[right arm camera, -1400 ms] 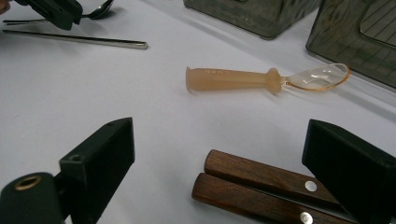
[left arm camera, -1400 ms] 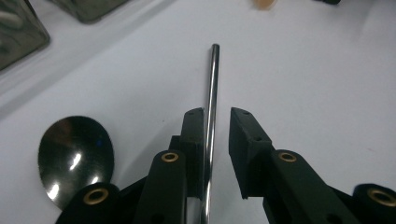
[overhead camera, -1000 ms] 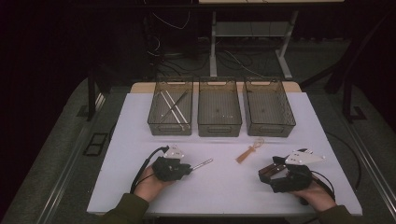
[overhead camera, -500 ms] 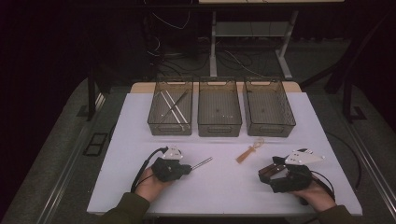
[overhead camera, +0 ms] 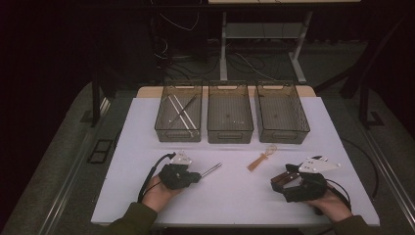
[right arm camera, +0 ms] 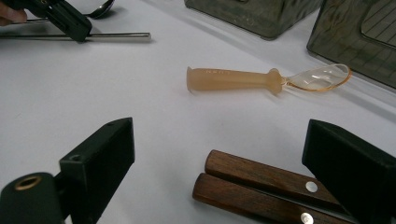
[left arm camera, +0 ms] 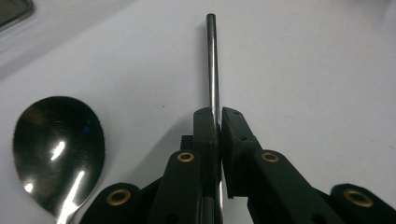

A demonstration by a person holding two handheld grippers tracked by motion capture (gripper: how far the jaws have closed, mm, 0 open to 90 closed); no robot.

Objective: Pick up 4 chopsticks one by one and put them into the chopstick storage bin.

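Steel rod [left arm camera: 213,65] sits clamped between the closed jaws of the left gripper [left arm camera: 219,122], pinched near its middle with the far end lying out over the white table [overhead camera: 230,196]. The jaws have just been closing, and the rod is between them. In the high view the left gripper [overhead camera: 192,175] rests low on the table's near left, the rod [overhead camera: 211,170] pointing up and right from it. A metal spoon [left arm camera: 58,149] lies just beside the jaws, apart from them.

Right gripper [right arm camera: 224,154] stands with its jaws wide apart, holding nothing; two wooden handles [right arm camera: 261,186] lie on the table between the jaws, untouched by either pad. In the high view it [overhead camera: 284,180] sits at the near right. An amber plastic spoon [right arm camera: 266,79] lies near it, toward the three mesh bins [overhead camera: 230,115]; the left bin [overhead camera: 178,113] already holds thin utensils.

Risks, as judged:
- The rod is thin, round and smooth. The pads grip a narrow line, so it may pivot or slide out on lifting.
- The metal spoon lies close enough that a sideways sweep could knock it.
- A long overhang may catch a bin rim on approach, twisting the rod in the grip.
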